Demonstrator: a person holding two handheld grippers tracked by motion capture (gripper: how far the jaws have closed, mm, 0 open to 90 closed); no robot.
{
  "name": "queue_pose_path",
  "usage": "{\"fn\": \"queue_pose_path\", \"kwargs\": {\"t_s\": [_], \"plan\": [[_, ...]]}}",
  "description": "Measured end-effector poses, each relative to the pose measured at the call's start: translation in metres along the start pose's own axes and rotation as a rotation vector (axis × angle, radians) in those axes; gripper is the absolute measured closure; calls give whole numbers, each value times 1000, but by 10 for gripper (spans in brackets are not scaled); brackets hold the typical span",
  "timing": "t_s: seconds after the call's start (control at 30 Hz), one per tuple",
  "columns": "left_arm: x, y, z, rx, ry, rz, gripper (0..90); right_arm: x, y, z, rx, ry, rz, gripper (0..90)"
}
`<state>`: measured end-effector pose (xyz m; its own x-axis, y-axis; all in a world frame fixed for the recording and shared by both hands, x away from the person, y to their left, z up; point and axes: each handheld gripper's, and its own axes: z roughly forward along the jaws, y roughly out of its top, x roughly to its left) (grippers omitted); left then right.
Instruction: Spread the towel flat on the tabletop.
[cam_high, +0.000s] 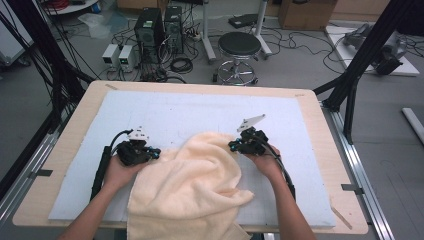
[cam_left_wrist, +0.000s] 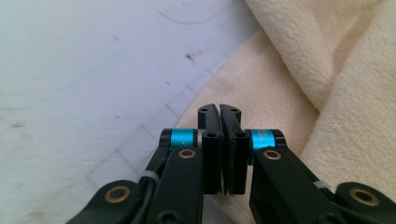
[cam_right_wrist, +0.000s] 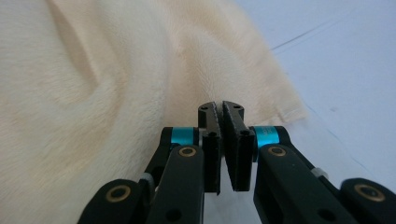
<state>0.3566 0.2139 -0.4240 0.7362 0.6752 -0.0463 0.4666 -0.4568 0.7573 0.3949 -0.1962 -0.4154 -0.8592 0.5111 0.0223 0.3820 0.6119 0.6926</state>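
Cream towel (cam_high: 192, 187) lies bunched on the white mat (cam_high: 200, 110), near side of it, front part spilling over the table (cam_high: 320, 130) edge toward the person. Towel = landmark for all below.

L gripper (cam_high: 150, 152): at towel's left edge, on the far-left fold. In left gripper view the jaws are pressed together, tips meeting, over the towel hem (cam_left_wrist: 243, 93). No cloth seen between the pads; can't tell if a thin layer is nipped under them.

R gripper (cam_high: 237, 146): at towel's far-right corner. In right gripper view jaws also pressed together, tips touching w/ a slim wedge gap lower down. Towel corner (cam_right_wrist: 289, 112) sits just beyond and right of the tips; pinched or not, can't tell.

Step in hand, as I judge it: taking hold of two far corners to spread or fold.

To do it well:
- make sure each claw bites hem, not fluffy pile
- grab one layer only, folds overlap at L side
- lift both hands evenly, pull apart from towel centre so bunching drops out
- keep front part from dragging off table edge.
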Motion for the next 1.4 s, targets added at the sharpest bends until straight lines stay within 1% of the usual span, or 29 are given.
{"fn": "queue_pose_path", "kwargs": {"t_s": [0.17, 0.23, 0.27, 0.3, 0.33, 0.37, 0.4, 0.43, 0.5, 0.53, 0.57, 0.6, 0.67, 0.7, 0.73, 0.77, 0.8, 0.83, 0.87, 0.9, 0.93, 0.97, 1.0, 1.03, 1.1, 1.2, 1.27, 1.33, 1.4], "plan": [[11, 3, -25, -120, 68, -50, 875, 12, -7, -45, -15, -37, -49, 862], [14, 3, -31, -144, 78, -68, 875, 21, -10, -56, 8, -45, -86, 862], [15, 4, -31, -140, 66, -73, 874, 25, -11, -59, 16, -42, -100, 862], [15, 4, -30, -120, 68, -67, 866, 29, -13, -61, 20, -20, -94, 859], [14, 4, -28, -116, 70, -68, 836, 30, -15, -62, 39, 10, -96, 851], [13, 4, -27, -111, 53, -69, 762, 32, -17, -61, 61, 6, -98, 834], [12, 4, -25, -104, 40, -61, 733, 31, -19, -60, 65, -3, -98, 780], [10, 4, -23, -93, 29, -52, 695, 30, -21, -59, 57, -2, -82, 710], [6, 5, -17, -67, 3, -38, 682, 23, -22, -57, 30, 7, -38, 632], [5, 5, -13, -42, -9, -26, 674, 21, -22, -55, 18, 8, -25, 596], [4, 5, -9, -14, -7, -16, 663, 18, -22, -52, 4, 22, -29, 569], [4, 4, -5, 15, -2, -17, 651, 16, -21, -48, -4, 37, -32, 556], [6, 2, 3, 72, -6, -34, 629, 13, -21, -39, 21, 17, -38, 530], [6, 0, 8, 103, -11, -36, 617, 11, -22, -33, 40, 17, -33, 529], [5, -1, 10, 115, -10, -22, 615, 8, -23, -27, 59, 17, -27, 529], [2, 0, 10, 113, 2, -12, 610, 7, -24, -22, 82, 13, -20, 537], [0, 0, 11, 120, 15, 3, 608, 6, -25, -17, 104, 9, -29, 556], [-1, 0, 11, 121, 25, 14, 614, 6, -25, -12, 115, 12, -32, 589], [-2, 0, 11, 121, 23, 19, 632, 6, -26, -8, 123, 27, -29, 651], [-2, 0, 11, 120, 19, 18, 680, 6, -26, -7, 105, 48, -19, 731], [-2, 0, 11, 119, 18, 19, 723, 7, -26, -8, 105, 60, -17, 776], [-3, 1, 11, 121, 16, 20, 768, 9, -25, -8, 107, 63, -25, 803], [-4, 1, 12, 122, 20, 32, 811, 10, -25, -8, 107, 62, -38, 815], [-7, 2, 12, 120, 30, 48, 831, 13, -24, -9, 107, 61, -49, 822], [-12, 2, 11, 118, 52, 80, 848, 18, -21, -15, 99, 29, -75, 824], [-12, 5, 4, 77, 39, 66, 857, 26, -16, -28, 71, 7, -106, 828], [-10, 7, -4, 33, 26, 42, 859, 29, -12, -39, 40, 5, -111, 829], [-8, 10, -14, 0, 23, 31, 861, 32, -8, -51, 3, 1, -110, 829], [-9, 12, -26, -42, 10, 20, 861, 35, -4, -62, -22, 12, -110, 828]]}}
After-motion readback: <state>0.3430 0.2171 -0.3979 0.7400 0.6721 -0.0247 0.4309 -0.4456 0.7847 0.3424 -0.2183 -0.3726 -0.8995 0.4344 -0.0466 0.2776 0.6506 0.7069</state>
